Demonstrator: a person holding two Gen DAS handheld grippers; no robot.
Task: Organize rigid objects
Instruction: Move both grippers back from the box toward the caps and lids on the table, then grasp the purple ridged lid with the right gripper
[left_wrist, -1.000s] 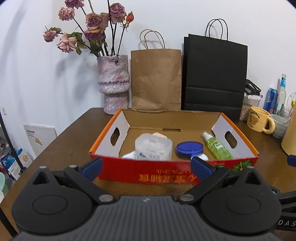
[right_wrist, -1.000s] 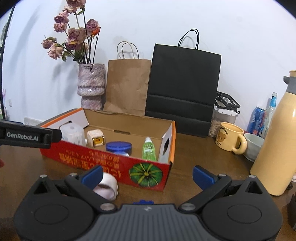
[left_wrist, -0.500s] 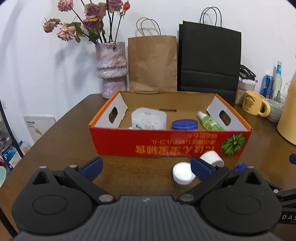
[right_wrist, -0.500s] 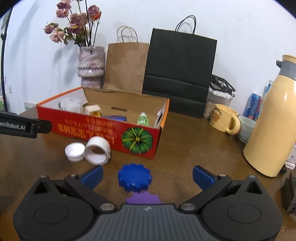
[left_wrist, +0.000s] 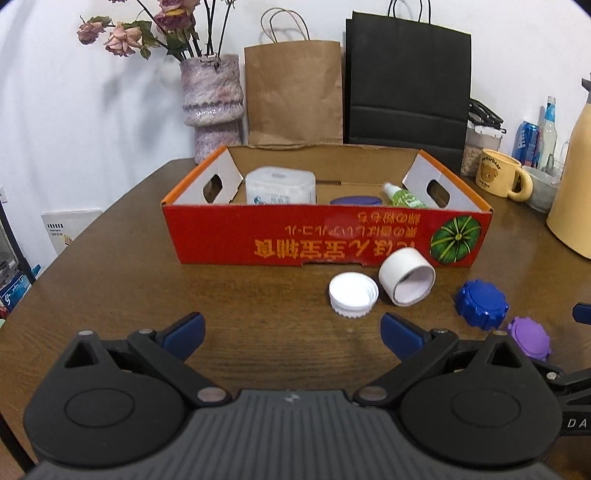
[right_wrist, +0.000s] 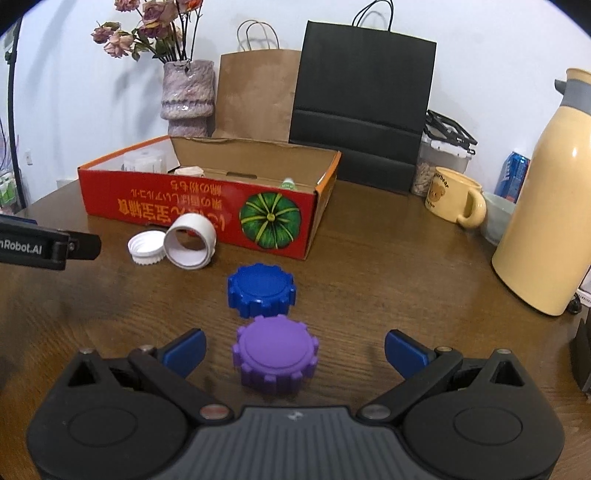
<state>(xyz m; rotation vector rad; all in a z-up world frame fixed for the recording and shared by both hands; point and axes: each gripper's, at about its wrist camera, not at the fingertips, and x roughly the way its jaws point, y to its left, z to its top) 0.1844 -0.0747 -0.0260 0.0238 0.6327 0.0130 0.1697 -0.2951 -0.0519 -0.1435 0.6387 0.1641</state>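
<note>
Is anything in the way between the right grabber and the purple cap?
Nothing visible. The purple cap sits on the table just ahead of the open right hand-held gripper, roughly between its fingers. The blue cap lies beyond it.

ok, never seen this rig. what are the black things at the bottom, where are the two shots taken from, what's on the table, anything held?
No robot: a person holds a two-finger tool in each hand, with a fisheye camera on each looking along its fingers. The black shapes are the left tool and right tool, both open and empty. On the table, in front of a red box, lie a white cap, a white ring, a blue lid and a purple lid; the purple one sits between the right tool's fingers.
</note>
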